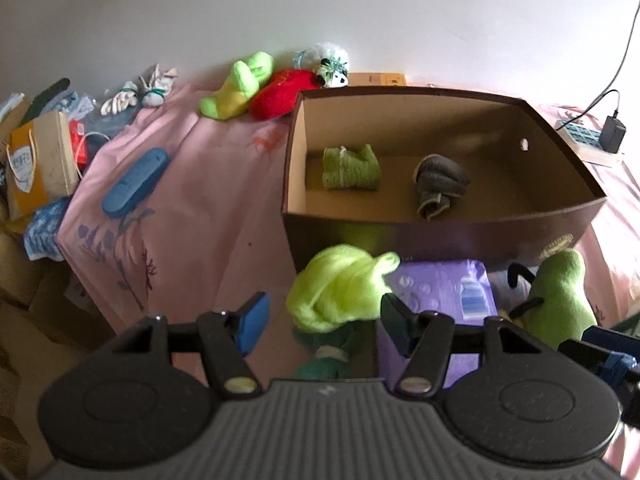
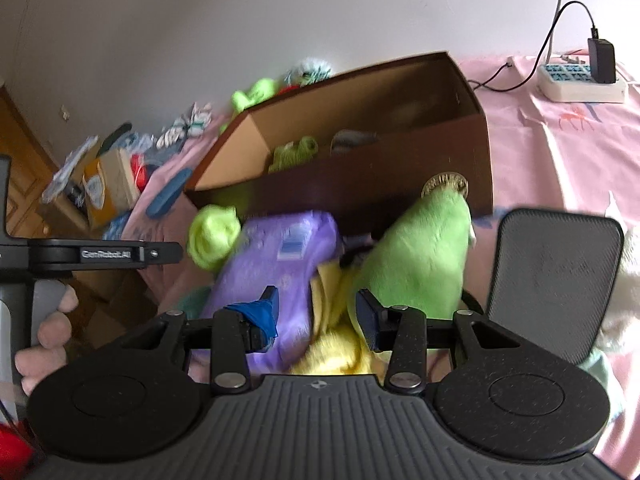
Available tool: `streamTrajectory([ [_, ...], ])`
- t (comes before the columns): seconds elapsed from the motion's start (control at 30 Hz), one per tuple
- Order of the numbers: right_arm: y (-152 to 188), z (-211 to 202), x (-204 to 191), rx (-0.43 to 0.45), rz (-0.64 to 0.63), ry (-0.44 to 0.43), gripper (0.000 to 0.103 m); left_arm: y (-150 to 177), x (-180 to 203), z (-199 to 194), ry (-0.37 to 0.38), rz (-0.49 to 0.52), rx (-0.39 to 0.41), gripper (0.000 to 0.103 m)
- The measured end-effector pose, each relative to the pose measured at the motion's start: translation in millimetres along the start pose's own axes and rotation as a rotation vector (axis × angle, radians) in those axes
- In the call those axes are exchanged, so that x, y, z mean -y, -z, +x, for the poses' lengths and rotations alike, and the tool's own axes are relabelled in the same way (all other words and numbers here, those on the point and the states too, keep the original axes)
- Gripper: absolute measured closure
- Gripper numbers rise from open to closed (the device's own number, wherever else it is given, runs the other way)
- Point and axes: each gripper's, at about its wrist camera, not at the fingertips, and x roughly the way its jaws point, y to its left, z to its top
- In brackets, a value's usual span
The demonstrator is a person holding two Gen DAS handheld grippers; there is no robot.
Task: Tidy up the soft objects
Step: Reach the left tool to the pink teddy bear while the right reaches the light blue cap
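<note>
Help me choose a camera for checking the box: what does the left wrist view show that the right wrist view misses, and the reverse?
Only the left wrist view shows the box floor, with the whole green knit bundle and grey bundle, plus the red plush. Only the right wrist view shows the yellow cloth and the person's hand. Both show the brown box, neon yarn, purple pack, green plush and power strip.

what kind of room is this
Probably a bedroom at home: a pink printed sheet covers the surface, plush toys lie along a plain wall, and a power strip sits on the sheet.
</note>
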Motion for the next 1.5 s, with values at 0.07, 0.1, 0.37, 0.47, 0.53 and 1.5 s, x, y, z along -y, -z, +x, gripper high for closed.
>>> streamTrajectory([
  [0.07, 6, -2, 3, -0.026, -0.007, -0.023, 0.077, 12, -8, -3, 0.017, 0.008, 0.003, 0.041],
  [0.1, 10, -4, 5, -0.043, -0.007, -0.036, 0.077, 17, -11, -3, 0.021, 0.007, 0.003, 0.041],
  [0.37, 31, -18, 17, -0.195, -0.019, -0.116, 0.077, 65, -37, -6, 0.149, -0.012, -0.105, 0.041],
  [0.47, 41, -21, 22, -0.261, -0.002, -0.148, 0.077, 81, -38, -11, 0.23, 0.01, -0.133, 0.041],
  [0.53, 45, -24, 24, -0.284, -0.004, -0.141, 0.077, 94, -34, -13, 0.303, 0.053, -0.157, 0.04],
  [1.5, 49, -26, 34, -0.265, 0.056, -0.103, 0.077, 160, 77, -23, 0.35, 0.777, -0.07, 0.032],
])
